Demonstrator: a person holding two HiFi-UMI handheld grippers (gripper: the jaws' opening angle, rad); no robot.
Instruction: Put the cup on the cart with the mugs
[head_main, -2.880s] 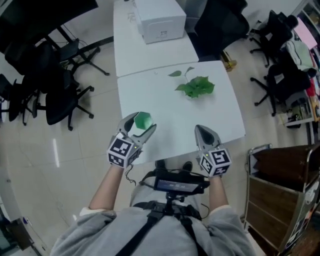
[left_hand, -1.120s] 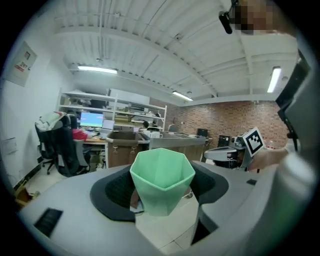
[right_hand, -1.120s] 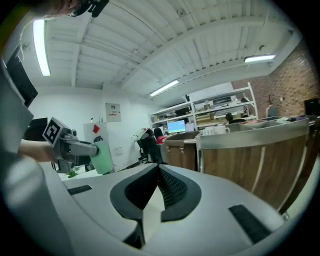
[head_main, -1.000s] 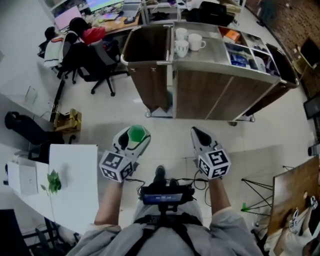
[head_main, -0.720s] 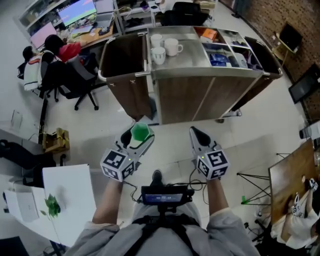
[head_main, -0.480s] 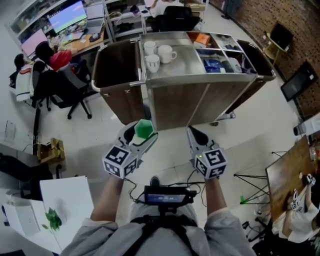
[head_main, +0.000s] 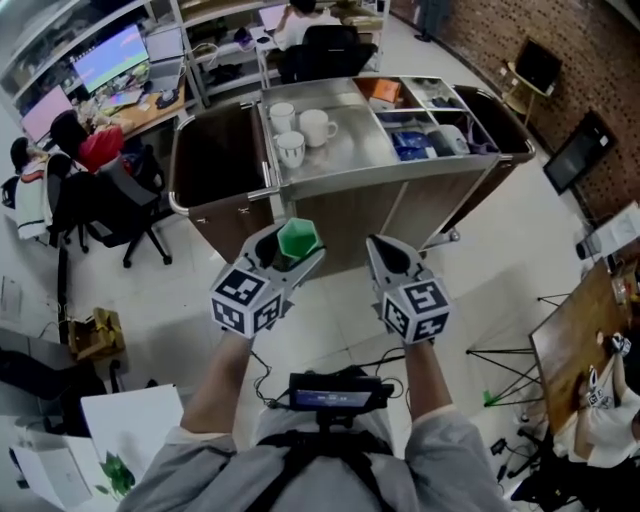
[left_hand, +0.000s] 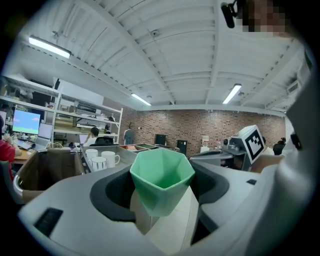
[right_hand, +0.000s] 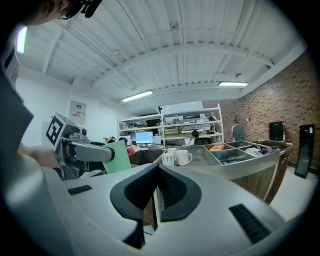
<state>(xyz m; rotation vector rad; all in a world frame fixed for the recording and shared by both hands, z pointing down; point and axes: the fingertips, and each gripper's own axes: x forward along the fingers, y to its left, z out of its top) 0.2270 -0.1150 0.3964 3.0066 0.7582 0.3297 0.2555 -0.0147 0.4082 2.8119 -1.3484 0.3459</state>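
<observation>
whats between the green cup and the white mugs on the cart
Head view: only the cart's wooden front panel and bare steel top lie between the green cup and the white mugs.

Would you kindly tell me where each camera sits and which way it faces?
Head view: on the person's head, steeply down at the wood-panelled, steel-topped cart; forearms, left gripper, right gripper show.
Left gripper view: on that gripper, facing the cart; its jaws clamp the green faceted plastic cup.
Right gripper view: on that gripper, facing the cart; its jaws shut, empty.
Shared: both gripper views show the white ceramic mugs on the cart.
</observation>
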